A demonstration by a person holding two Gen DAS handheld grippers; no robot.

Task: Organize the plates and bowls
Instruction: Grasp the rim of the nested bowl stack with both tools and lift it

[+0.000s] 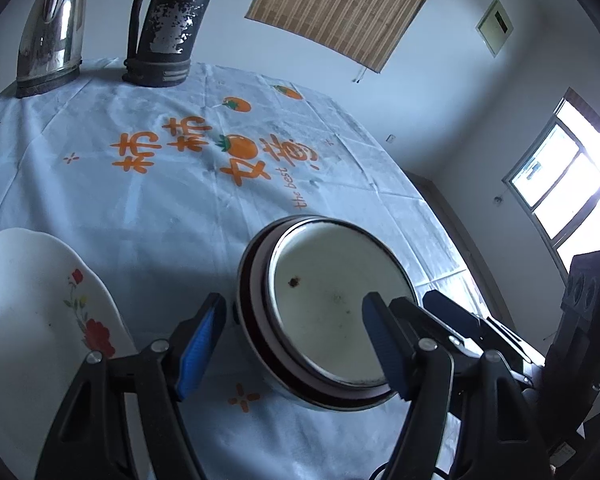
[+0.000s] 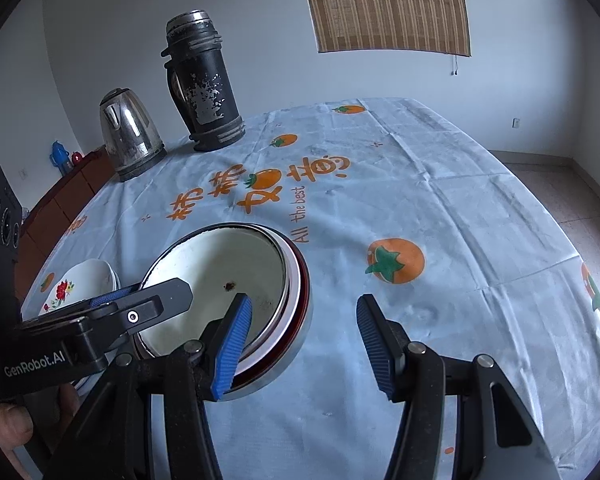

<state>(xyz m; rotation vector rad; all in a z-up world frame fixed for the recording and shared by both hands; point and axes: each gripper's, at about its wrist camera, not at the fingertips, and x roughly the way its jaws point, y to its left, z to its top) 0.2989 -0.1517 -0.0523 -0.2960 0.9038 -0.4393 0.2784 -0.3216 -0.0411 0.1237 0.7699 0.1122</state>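
Stacked white enamel bowls [image 1: 332, 312] straddled at opposite rims by open left gripper [image 1: 294, 346] and open right gripper [image 2: 304, 346]; uneven closing risks tipping.

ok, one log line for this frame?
left tool: open, astride bowl stack rim | right tool: open, astride opposite rim | stack: on table | flowered plate: beside, untouched

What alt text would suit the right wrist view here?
Stacked round bowls, a white enamel one with a dark rim on top, sit on a pale blue tablecloth printed with orange fruit, between the right gripper and the left gripper, both with jaws open. A white floral plate lies left; a steel kettle and black thermos flask stand behind.
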